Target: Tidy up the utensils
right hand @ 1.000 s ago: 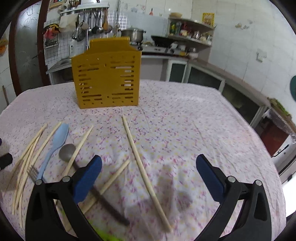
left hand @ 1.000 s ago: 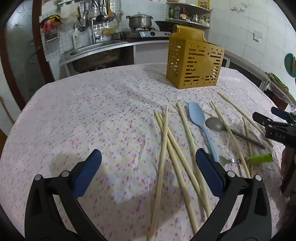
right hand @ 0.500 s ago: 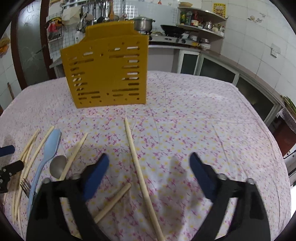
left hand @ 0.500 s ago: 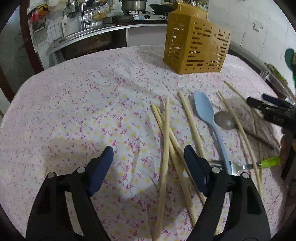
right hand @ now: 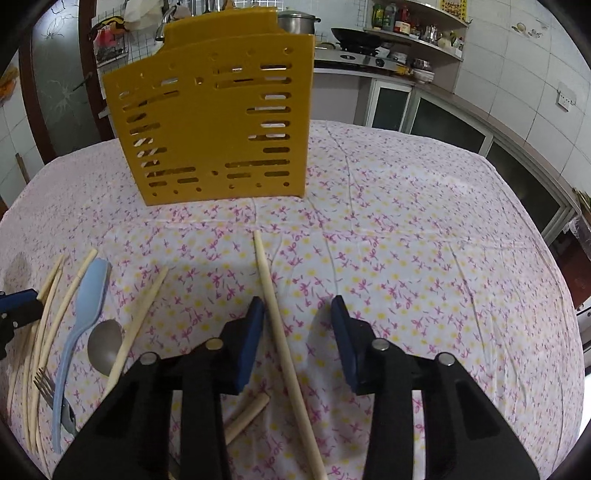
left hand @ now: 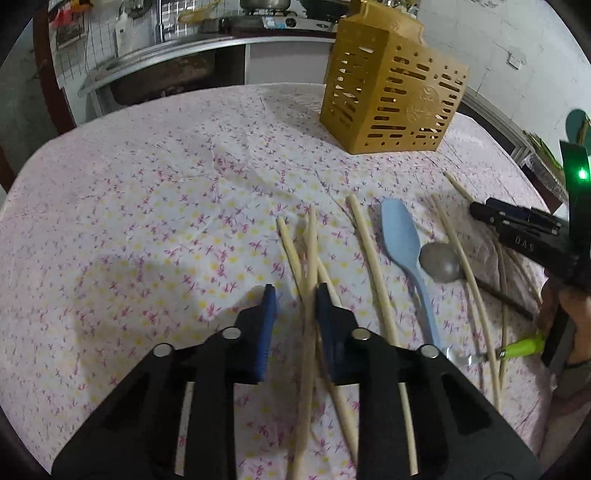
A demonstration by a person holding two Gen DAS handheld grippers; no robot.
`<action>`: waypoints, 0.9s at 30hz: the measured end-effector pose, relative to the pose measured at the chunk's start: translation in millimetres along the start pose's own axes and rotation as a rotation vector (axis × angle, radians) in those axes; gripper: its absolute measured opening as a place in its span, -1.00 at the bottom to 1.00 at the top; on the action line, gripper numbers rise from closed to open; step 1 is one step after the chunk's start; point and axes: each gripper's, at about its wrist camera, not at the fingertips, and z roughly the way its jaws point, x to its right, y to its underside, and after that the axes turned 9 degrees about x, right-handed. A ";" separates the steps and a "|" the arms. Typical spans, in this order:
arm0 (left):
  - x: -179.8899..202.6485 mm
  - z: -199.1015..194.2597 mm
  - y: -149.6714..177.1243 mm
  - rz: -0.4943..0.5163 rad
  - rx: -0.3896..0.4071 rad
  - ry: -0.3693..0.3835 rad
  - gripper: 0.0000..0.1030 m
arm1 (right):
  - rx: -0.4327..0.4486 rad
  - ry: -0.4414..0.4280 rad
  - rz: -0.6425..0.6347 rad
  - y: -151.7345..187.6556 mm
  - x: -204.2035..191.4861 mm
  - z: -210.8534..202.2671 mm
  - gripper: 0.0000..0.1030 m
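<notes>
The left tongs [left hand: 293,299] stood narrowly apart around a chopstick [left hand: 309,295] in a crossed bundle on the worktop [left hand: 147,221]. The right tongs [right hand: 297,314] were wider apart, a lone chopstick [right hand: 271,295] lying between them near the left pad. The blue spoon [left hand: 402,240] and metal spoon [left hand: 441,263] lay between both, the yellow holder [right hand: 218,122] beyond.

A floral cloth [right hand: 406,236] covers the bench, and behind it a pot [right hand: 297,20] and pan [right hand: 354,37] sit on the stove beside a shelf [right hand: 413,22] of bottles.
</notes>
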 end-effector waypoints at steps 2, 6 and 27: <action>-0.6 3.7 -4.2 -0.009 -0.012 0.000 -0.71 | -0.006 -0.001 -0.003 -1.5 -0.6 2.1 -0.26; -3.5 8.7 -9.8 -0.029 -0.030 0.004 -0.82 | -0.019 -0.009 0.000 -6.1 -0.9 6.3 -0.27; -10.0 -6.4 -12.6 -0.061 0.049 0.040 -0.89 | 0.068 -0.059 0.154 -10.1 24.3 -15.9 -0.85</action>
